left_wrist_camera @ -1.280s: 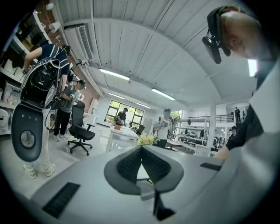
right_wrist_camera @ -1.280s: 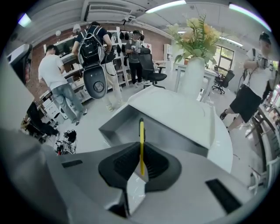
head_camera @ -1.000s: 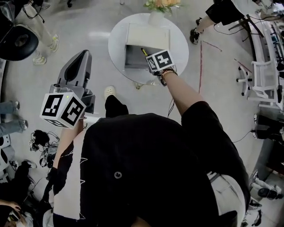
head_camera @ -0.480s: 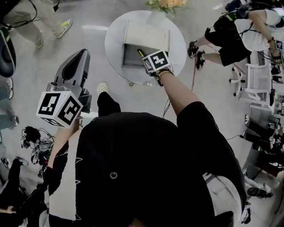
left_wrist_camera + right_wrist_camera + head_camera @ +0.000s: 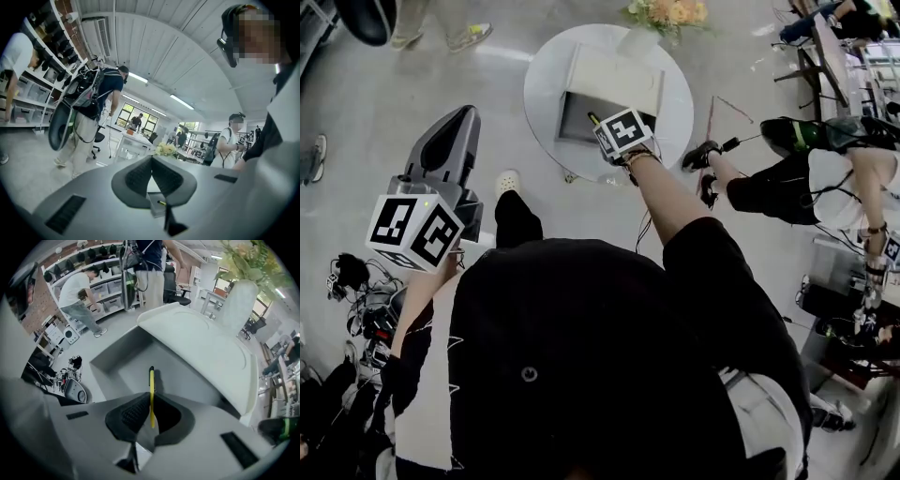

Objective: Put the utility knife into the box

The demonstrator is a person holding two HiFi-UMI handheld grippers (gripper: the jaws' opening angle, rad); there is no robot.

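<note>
An open grey box [image 5: 575,120] with its white lid [image 5: 614,80] folded back sits on a round white table [image 5: 542,84]. My right gripper [image 5: 602,127] hovers over the box's near edge, shut on a yellow utility knife [image 5: 592,119]. In the right gripper view the knife [image 5: 151,392] sticks out from between the pads and points into the box's hollow [image 5: 136,364]. My left gripper [image 5: 450,150] is shut on nothing and hangs over the floor, well left of the table. The left gripper [image 5: 152,171] looks toward the far table.
A white vase of flowers [image 5: 661,19] stands at the table's far edge, behind the lid [image 5: 201,343]. Several people stand or walk around the room, one leg [image 5: 741,173] close on the right. Cables and gear [image 5: 356,291] lie on the floor at the left.
The right gripper with the knife has stayed over the box's near edge, drifting slightly left. The left gripper has barely moved. A person on the right has walked nearer.
</note>
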